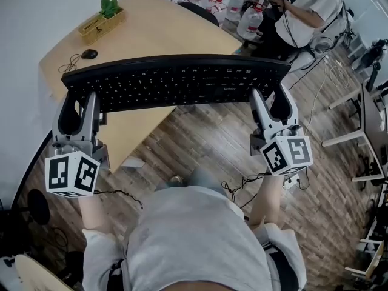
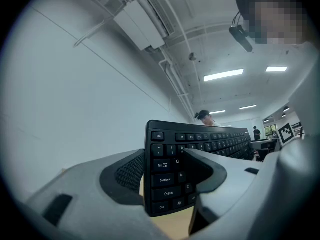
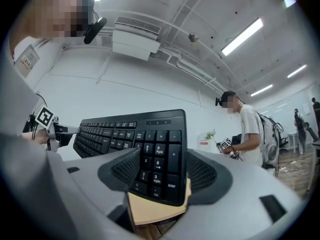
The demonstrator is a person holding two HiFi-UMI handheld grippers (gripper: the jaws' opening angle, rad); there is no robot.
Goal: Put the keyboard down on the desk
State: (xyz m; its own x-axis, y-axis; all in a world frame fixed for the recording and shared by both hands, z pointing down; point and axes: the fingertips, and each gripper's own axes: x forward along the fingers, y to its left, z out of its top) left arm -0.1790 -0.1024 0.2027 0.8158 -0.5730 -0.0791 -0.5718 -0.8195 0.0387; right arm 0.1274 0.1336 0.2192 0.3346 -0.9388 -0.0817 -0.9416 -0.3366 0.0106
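Holding the keyboard (image 1: 176, 80) level by both ends, toward 12 o'clock in the head view, above the near edge of the tabletop (image 1: 163, 29) and partly over the floor (image 1: 200, 144). Left gripper (image 1: 82, 102) at 9 o'clock, jaws clamped on the Esc-and-Tab end. Right gripper (image 1: 271, 99) at 3 o'clock, jaws clamped on the number-pad end. Farther back on the tabletop, toward 11 o'clock, a mouse (image 1: 90, 54) and a planter (image 1: 103, 20).
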